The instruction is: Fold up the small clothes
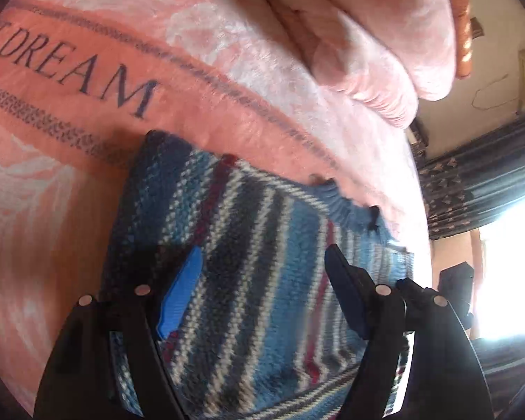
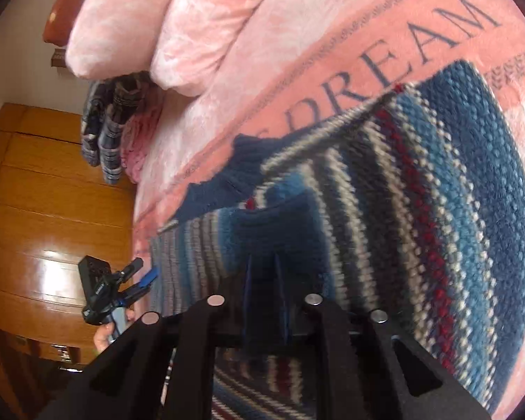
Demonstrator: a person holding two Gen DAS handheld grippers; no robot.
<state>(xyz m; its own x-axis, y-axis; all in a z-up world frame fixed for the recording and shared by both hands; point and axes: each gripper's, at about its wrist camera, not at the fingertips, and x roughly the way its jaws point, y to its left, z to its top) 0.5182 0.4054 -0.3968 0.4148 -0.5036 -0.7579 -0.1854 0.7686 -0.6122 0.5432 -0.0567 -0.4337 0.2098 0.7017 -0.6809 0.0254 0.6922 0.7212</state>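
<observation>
The striped sweater is pinched by the right gripper; the left gripper, spread above the sweater, should be closed on its edge.

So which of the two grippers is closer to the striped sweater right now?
Right. The right gripper is shut on a raised fold of the striped sweater. The left gripper is open and spread just above the sweater, gripping nothing.
</observation>
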